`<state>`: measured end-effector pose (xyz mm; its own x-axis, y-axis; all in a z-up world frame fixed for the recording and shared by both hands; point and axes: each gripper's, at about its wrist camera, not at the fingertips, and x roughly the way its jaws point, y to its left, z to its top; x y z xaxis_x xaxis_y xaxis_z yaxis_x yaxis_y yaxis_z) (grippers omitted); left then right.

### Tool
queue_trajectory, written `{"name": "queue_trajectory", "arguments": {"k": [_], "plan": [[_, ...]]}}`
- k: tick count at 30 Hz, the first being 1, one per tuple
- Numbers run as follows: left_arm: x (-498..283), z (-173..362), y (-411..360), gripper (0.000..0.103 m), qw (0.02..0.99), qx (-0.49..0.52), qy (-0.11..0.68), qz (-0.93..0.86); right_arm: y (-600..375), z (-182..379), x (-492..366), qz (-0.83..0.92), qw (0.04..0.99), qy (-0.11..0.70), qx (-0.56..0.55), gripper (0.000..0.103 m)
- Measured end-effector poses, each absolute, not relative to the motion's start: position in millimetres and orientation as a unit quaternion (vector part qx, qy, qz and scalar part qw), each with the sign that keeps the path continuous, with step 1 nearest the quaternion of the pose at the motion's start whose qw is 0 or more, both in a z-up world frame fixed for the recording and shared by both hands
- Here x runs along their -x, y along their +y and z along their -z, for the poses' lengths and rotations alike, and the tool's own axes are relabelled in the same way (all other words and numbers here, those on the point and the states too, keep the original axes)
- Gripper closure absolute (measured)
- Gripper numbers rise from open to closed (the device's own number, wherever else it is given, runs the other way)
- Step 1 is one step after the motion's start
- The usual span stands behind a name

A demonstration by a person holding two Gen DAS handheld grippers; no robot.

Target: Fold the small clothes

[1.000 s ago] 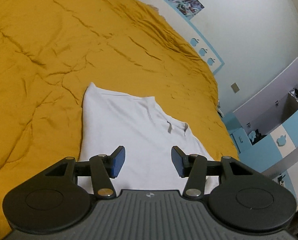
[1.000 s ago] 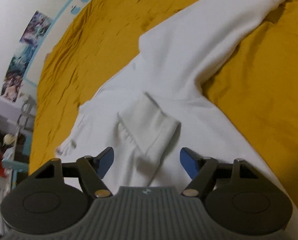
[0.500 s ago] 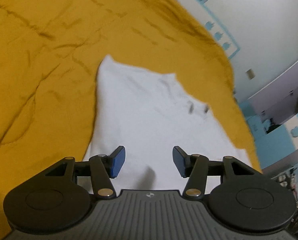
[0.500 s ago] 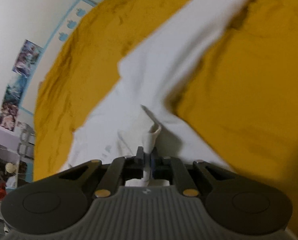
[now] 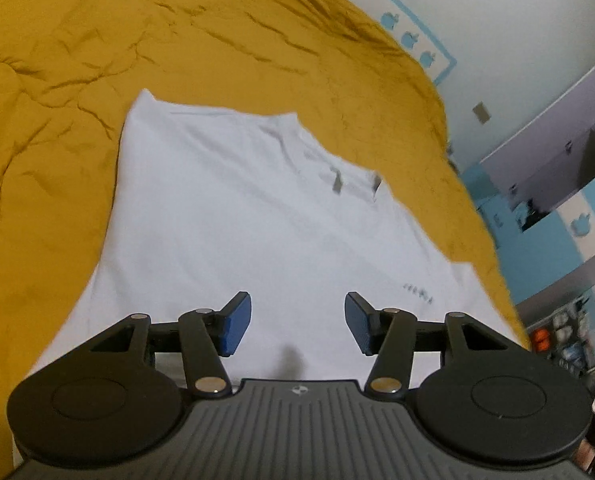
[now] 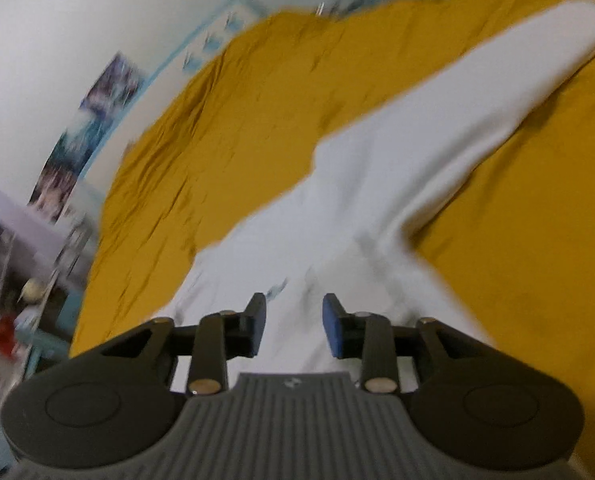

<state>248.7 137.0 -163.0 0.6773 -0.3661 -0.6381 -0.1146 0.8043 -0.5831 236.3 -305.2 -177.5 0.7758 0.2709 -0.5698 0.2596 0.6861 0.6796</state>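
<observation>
Now the left gripper (image 5: pixel 297 322) tilts down over the white shirt (image 5: pixel 237 216) spread flat on the mustard bedspread (image 5: pixel 57 60), its fingers spread wide with nothing between them. Half a second ago the right gripper (image 6: pixel 293 326) pinched a raised fold of sleeve; now its jaws are opening, nothing between them, above the blurred cloth.
</observation>
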Motion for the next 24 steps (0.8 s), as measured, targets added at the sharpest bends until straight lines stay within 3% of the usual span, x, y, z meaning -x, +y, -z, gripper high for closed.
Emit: {"name": "queue_trajectory", "arguments": {"k": [3, 4, 6, 9, 12, 15, 19, 24], "plan": [[-248, 171, 129, 0.041, 0.862, 0.28, 0.418, 0.06, -301, 193, -240, 0.042, 0.858, 0.377, -0.347, 0.077], [-249, 172, 126, 0.041, 0.862, 0.273, 0.424, 0.063, -303, 198, -236, 0.051, 0.859, 0.379, -0.342, 0.087], [-248, 168, 115, 0.041, 0.865, 0.254, 0.426, 0.077, -316, 203, -222, 0.043, 0.853, 0.367, -0.369, 0.089], [-250, 155, 95, 0.041, 0.862, 0.256, 0.422, 0.111, -346, 195, -199, 0.054, 0.848, 0.337, -0.405, 0.079], [-252, 140, 66, 0.041, 0.861, 0.259, 0.408, 0.159, -397, 175, -173, 0.094, 0.862, 0.287, -0.407, 0.077], [-250, 128, 32, 0.041, 0.863, 0.259, 0.387, 0.197, -454, 162, -156, 0.155, 0.867, 0.246, -0.404, 0.069], [-253, 126, -13, 0.037, 0.86, 0.26, 0.371, 0.235, -532, 154, -142, 0.237, 0.852, 0.189, -0.428, 0.069], [-269, 140, -59, 0.036, 0.833, 0.266, 0.41, 0.261, -591, 166, -161, 0.294, 0.825, 0.165, -0.454, 0.067]]}}
